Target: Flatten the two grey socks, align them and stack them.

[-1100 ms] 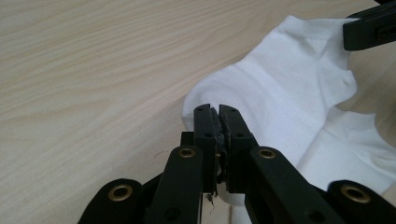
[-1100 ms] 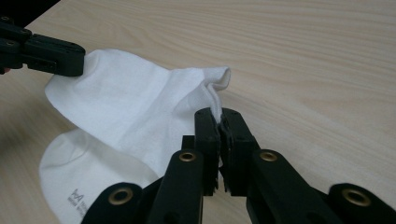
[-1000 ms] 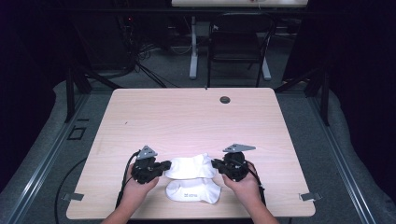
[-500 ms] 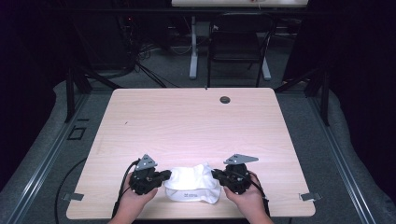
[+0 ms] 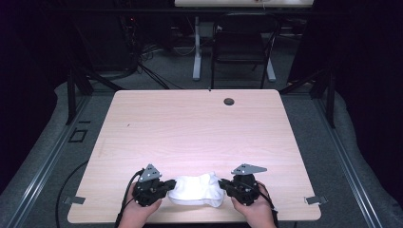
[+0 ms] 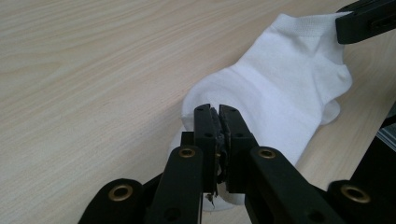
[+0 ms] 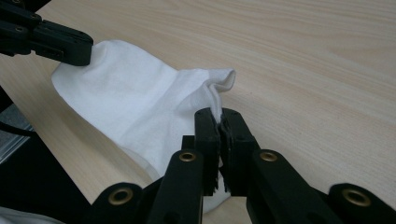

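High view: the wooden table (image 5: 199, 133) takes up most of the scene, with a small dark round hole (image 5: 229, 101) near its far edge, right of the middle. At the near edge, roughly centred, lies the white sock (image 5: 196, 190), bunched and stretched sideways between the two grippers. The left gripper (image 5: 167, 186) is at the sock's left end and the right gripper (image 5: 223, 186) at its right end, each held in a hand that comes in from the near side, each with a grey three-cornered plate on top.

In the left gripper view the left gripper's (image 6: 218, 114) jaws are pressed together on a fold of the sock (image 6: 280, 93), with the fabric spreading away over the tabletop toward the other gripper's black jaw tip at the far corner. In the right gripper view the right gripper (image 7: 218, 116) is likewise clamped on the sock's (image 7: 135, 107) edge, a thin ridge of cloth standing up between the jaws; the other gripper pinches the opposite end.
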`<state>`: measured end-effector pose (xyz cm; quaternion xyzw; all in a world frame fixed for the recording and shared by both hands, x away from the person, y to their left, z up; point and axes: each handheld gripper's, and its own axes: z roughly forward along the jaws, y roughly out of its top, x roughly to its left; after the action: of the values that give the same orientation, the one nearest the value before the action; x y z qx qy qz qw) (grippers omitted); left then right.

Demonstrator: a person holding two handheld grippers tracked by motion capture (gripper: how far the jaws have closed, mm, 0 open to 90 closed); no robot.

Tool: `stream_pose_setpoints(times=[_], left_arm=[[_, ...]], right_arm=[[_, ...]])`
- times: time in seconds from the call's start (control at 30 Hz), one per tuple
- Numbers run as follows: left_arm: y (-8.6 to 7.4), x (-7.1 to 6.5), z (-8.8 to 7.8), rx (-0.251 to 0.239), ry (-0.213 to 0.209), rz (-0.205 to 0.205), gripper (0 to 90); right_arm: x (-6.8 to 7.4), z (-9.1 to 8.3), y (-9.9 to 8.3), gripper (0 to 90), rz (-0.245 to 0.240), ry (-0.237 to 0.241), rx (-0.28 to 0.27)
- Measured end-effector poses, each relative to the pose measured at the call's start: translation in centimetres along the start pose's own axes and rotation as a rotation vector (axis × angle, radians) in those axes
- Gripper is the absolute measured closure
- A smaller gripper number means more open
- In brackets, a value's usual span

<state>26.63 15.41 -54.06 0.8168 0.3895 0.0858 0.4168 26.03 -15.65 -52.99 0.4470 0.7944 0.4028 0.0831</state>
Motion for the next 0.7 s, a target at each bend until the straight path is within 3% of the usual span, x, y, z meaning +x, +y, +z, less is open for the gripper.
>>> stream_pose_setpoints(times=[0.7], left_arm=[[-1.2,0.1,1.1,0.017,-0.016,-0.006,86.9]], right_arm=[[-0.1,0.7,-1.3,86.4,0.015,-0.003,0.038]])
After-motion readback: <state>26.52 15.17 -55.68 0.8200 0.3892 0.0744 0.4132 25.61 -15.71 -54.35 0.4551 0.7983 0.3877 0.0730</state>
